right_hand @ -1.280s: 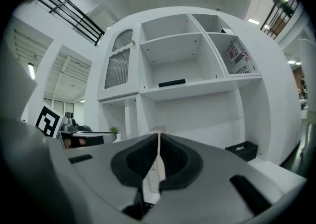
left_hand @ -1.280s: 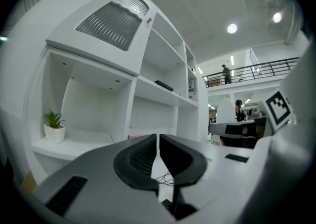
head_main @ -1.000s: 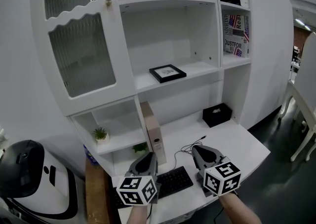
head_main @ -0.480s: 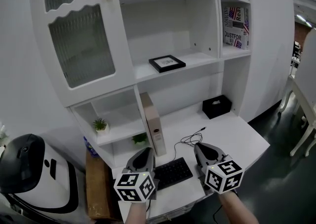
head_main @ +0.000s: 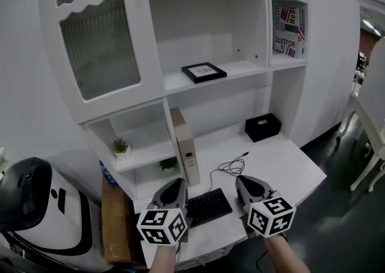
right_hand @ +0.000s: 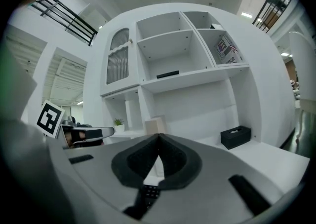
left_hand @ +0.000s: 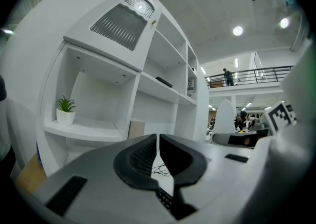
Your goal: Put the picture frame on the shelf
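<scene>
The black picture frame [head_main: 204, 72] lies flat on the middle shelf [head_main: 240, 73] of the white wall unit; it also shows as a dark bar in the left gripper view [left_hand: 164, 82] and the right gripper view [right_hand: 168, 74]. My left gripper [head_main: 176, 183] and right gripper [head_main: 242, 180] hover side by side above the desk's front edge, well below and short of the frame. Both point level at the unit. The left gripper [left_hand: 158, 136] has its jaws together with nothing between them. The right gripper [right_hand: 158, 135] is shut and empty too.
A black keyboard [head_main: 207, 207] and a thin cable [head_main: 231, 166] lie on the desk [head_main: 289, 166] between the grippers. A beige binder [head_main: 183, 151] stands upright; a black tissue box [head_main: 262, 127] sits at the back right. Small potted plant [head_main: 121, 147], books [head_main: 287, 28], glass door [head_main: 99, 37].
The head view has shifted a little, so the shelf and frame sit higher in the picture. Both grippers stay shut, side by side over the desk edge. The frame has not moved.
</scene>
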